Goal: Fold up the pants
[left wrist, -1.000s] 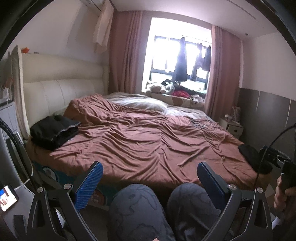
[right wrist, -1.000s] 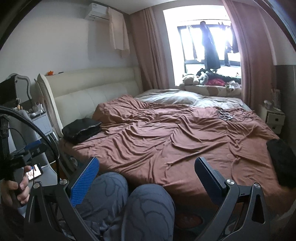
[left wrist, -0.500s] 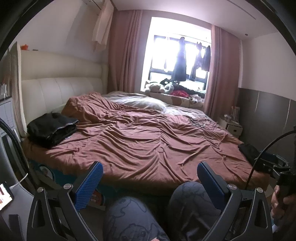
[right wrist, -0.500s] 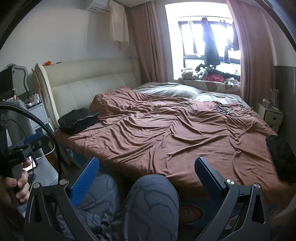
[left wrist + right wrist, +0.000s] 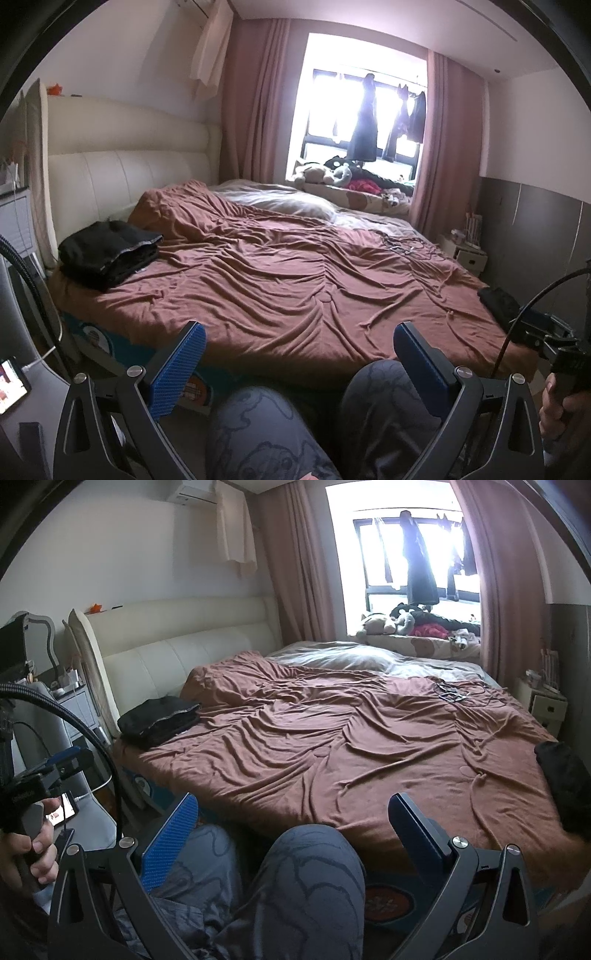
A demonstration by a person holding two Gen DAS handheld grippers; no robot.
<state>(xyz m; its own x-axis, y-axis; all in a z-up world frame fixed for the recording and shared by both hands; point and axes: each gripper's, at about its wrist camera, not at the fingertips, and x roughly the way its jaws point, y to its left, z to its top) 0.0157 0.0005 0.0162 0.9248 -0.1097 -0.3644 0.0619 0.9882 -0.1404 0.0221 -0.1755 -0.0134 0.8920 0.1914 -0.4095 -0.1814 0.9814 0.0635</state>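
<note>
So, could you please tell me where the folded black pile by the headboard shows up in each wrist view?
Left wrist: the folded black pile lies at the far left, on the brown bedspread.
Right wrist: the pile sits left of centre, nearer the middle.
Shared landmark: the cream headboard right behind it.

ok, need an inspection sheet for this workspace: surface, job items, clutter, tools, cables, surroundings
Surface: bed under a wrinkled brown cover, middle bare.
Job's things: folded black stack near the headboard; dark garment at the bed's right edge, unfolded.
Clutter: small dark items on the far side; plush toys and clothes on the window ledge.
Grippers: left tool open, empty; right tool open, empty, both short of the bed.
Cables: black cable looping from the left handle.
Surroundings: cream headboard, pink curtains, nightstand.
</note>
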